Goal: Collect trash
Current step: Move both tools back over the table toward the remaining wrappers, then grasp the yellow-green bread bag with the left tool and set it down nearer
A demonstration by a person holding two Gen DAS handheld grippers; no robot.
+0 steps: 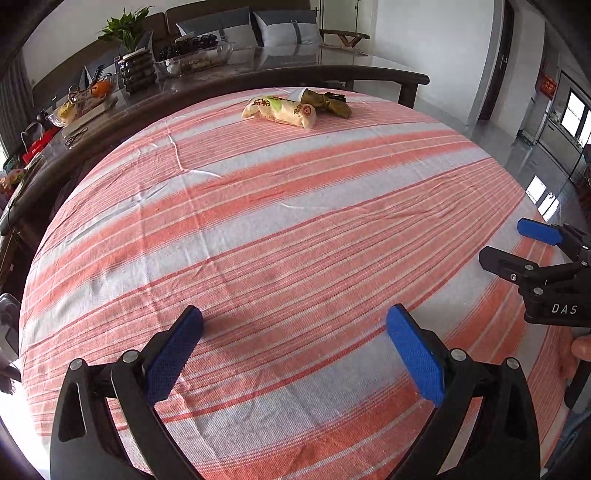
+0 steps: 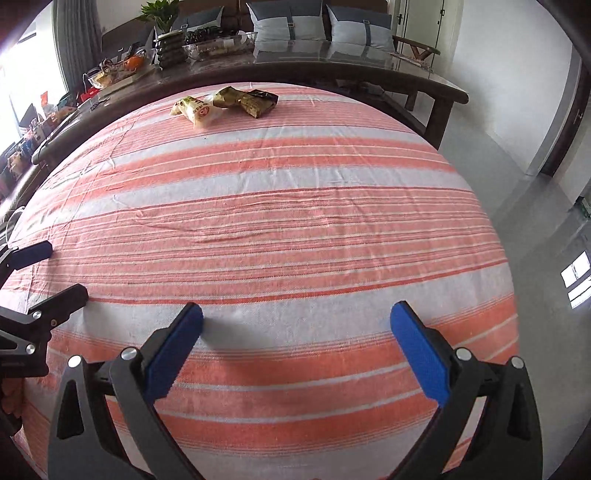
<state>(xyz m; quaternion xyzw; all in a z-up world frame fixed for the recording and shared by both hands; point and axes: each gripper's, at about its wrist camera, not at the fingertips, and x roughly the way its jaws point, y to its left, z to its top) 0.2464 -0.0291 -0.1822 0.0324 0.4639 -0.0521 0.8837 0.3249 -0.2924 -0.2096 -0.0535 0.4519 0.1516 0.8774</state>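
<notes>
Open striped cloth from the near edge all the way to the cream wrapper, nothing standing between. Touching that wrapper on its right, a crumpled green-brown wrapper; bare cloth left of the cream wrapper and right of the pair. Just behind the cream wrapper, the raised dark rim of the counter, cluttered at its left end with a glass dish, a potted plant and a fruit basket. Well to the wrapper's near right, the right hand-held gripper over the cloth edge, jaws spread.
</notes>
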